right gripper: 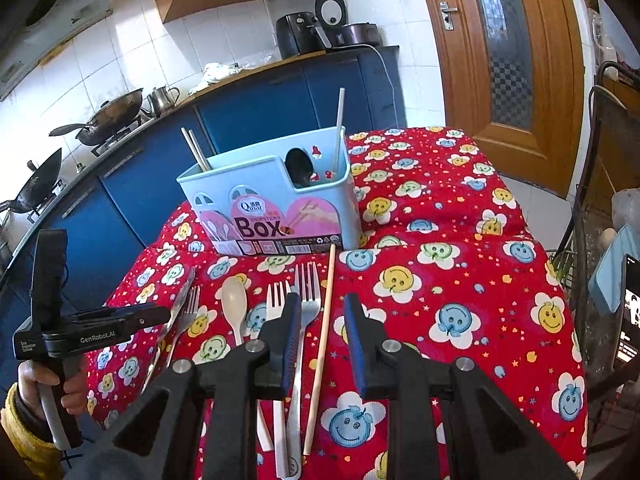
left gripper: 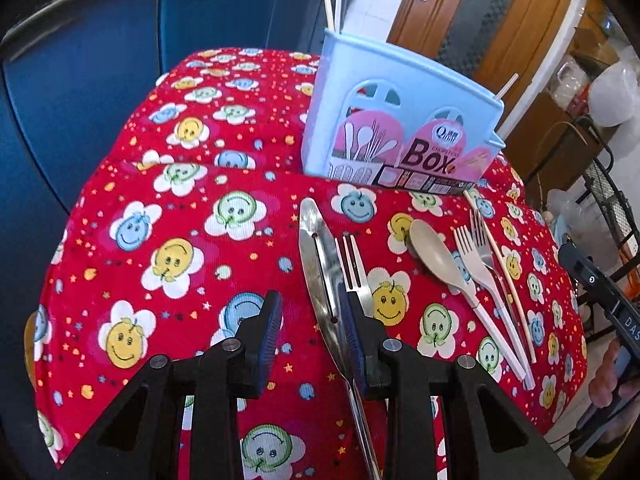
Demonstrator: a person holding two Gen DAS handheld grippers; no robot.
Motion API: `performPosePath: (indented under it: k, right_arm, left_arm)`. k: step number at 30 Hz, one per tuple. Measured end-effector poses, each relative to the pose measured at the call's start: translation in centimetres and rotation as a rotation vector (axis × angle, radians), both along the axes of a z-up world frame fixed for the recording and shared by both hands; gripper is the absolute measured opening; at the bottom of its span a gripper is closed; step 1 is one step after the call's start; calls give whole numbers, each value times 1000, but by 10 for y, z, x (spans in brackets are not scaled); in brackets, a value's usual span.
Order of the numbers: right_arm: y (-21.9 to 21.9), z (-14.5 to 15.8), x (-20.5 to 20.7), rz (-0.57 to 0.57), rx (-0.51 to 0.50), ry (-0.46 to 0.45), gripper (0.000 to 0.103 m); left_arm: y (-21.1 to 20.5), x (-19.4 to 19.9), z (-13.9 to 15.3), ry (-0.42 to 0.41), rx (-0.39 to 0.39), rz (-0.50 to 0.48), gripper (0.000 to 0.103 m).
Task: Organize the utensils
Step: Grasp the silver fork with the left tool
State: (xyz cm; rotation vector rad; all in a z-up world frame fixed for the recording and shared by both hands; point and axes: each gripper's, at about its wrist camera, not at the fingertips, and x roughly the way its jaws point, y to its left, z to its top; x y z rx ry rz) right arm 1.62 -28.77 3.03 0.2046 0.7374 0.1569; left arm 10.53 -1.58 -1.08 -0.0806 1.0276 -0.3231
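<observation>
Left gripper (left gripper: 312,332) fingers spread wide, straddling the metal knife (left gripper: 320,276).

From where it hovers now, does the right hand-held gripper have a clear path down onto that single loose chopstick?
Probably yes. The right hand-held gripper is open, and the chopstick lies bare on the tablecloth between its fingers. The metal fork lies close beside it, so a slightly wide grasp might catch that too.
</observation>
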Motion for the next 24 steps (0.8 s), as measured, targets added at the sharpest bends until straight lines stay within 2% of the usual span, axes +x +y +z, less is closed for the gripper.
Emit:
performPosePath:
  k: [10,12,14,24]
  right_arm:
    - [-1,-7,3,0,0,26,25]
    - [-1,-9,4,5,-2,38,25]
    - [0,-11,6,11,-6,50,25]
    - [4,-21,22,54,-35,166,25]
  left_arm:
    - [-4,3,-5,20,-6,-20,32]
    - [-6,3,-5,17,-6,-31,23]
    - [-7,4,-5,28,-26,-43,8]
    - [6,4,-3,29,-100,-11,3]
